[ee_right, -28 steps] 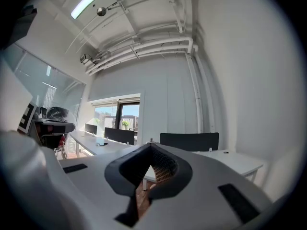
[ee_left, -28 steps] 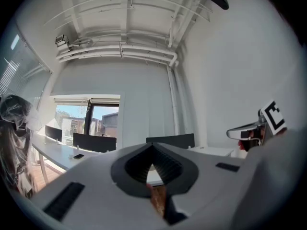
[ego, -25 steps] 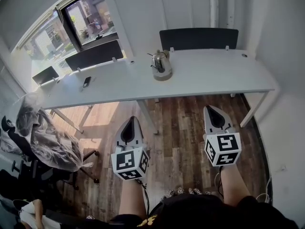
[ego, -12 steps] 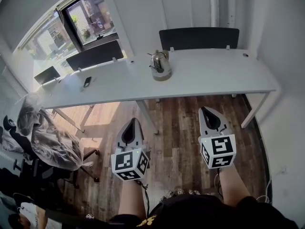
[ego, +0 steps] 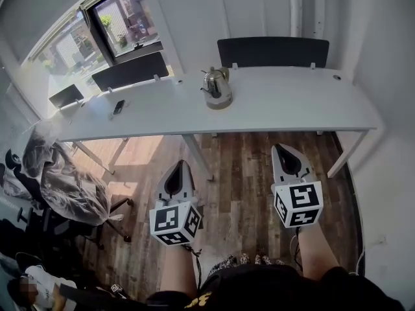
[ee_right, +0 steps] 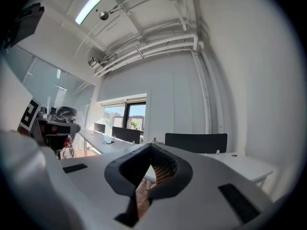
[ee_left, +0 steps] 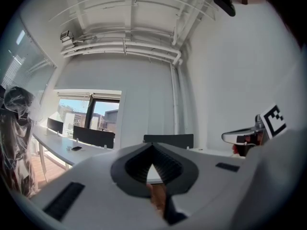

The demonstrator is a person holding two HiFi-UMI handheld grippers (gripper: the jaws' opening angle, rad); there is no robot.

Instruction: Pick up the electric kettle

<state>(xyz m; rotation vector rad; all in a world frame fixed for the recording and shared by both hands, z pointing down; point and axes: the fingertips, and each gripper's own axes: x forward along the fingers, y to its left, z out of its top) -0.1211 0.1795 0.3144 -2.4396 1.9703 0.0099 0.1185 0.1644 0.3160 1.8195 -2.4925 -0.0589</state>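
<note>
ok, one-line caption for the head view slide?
Left gripper and right gripper, both shut and empty, hover above the floor, short of the desk holding the electric kettle.

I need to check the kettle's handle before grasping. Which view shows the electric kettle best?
The head view: the electric kettle stands whole on the white table. The right gripper view shows at most its top above the jaws; the left gripper view shows none of it.
</note>
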